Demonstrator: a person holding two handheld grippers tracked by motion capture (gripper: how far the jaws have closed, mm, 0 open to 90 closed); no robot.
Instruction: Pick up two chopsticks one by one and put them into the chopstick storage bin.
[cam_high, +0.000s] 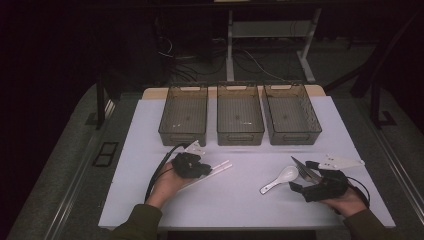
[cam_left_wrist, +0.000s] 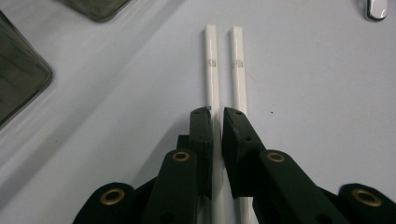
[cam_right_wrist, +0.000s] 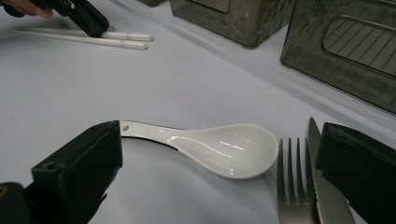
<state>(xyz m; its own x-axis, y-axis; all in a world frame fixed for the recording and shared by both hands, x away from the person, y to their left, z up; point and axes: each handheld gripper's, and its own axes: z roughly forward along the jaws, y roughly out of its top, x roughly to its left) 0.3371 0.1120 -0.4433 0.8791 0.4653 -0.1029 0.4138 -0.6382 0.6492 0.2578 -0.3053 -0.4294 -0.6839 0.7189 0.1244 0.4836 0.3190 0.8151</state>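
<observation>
Left claw: I read its jaws as clamped on one white chopstick of a pair; the second chopstick lies just beside it, outside the right jaw, running under the claw's body. In the high view I see the left claw at the near-left of the table, held in a hand.

Right claw: jaws wide apart, straddling a white ceramic spoon without touching it. A metal fork and a serrated knife lie just beside the spoon's bowl, against the right jaw.

Hidden or cut off: the chopsticks' near ends pass beneath the left claw; the fork and knife handles run off the bottom edge of the right gripper view; the small marks printed near the chopstick tops are too small for me to read.

Surface and room: a white table under a dark room, cables and a desk frame on the floor behind. Three smoky translucent bins stand in a row at the far side.

Orientation: in the high view the chopsticks' long axis runs diagonally, from the left claw up and rightward. The spoon lies diagonally too, bowl toward the right claw, handle pointing near-left.
</observation>
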